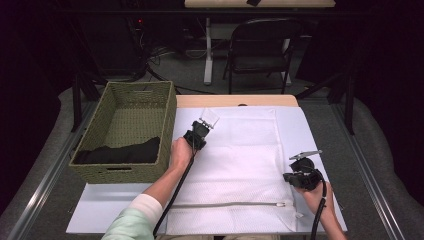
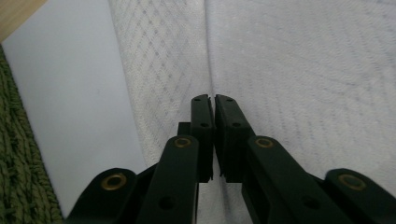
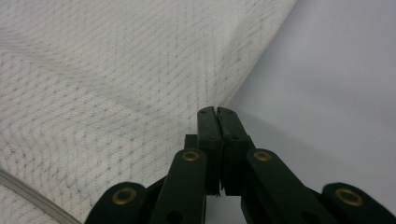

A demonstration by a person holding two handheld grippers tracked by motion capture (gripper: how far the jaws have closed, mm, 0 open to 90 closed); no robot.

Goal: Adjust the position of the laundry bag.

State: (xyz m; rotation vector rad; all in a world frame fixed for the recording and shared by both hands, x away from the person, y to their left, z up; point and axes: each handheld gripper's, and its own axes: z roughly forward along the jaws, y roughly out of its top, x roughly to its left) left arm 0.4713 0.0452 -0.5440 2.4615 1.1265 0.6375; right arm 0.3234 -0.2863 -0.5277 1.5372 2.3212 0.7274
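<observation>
White mesh laundry bag [image 1: 235,170] lies flat on the pale table sheet [image 1: 100,210], its zipper [image 1: 225,204] along the near edge. Nearest, the right gripper [image 1: 290,177] pinches the bag's right edge; farther off, the left gripper [image 1: 200,131] pinches a fold near its far left corner, beside the wicker basket [image 1: 125,132].

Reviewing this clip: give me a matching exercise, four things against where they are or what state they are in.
Things:
1. left gripper
2. right gripper
3. black cloth
4. zipper

Places or states:
A. lying inside the woven basket
B. pinching the right edge of the white mesh bag
C. running along the bag's near edge
D. pinching the mesh near the bag's far left corner

Pairs: 1-D, 2-B, 3-A, 4-C
</observation>
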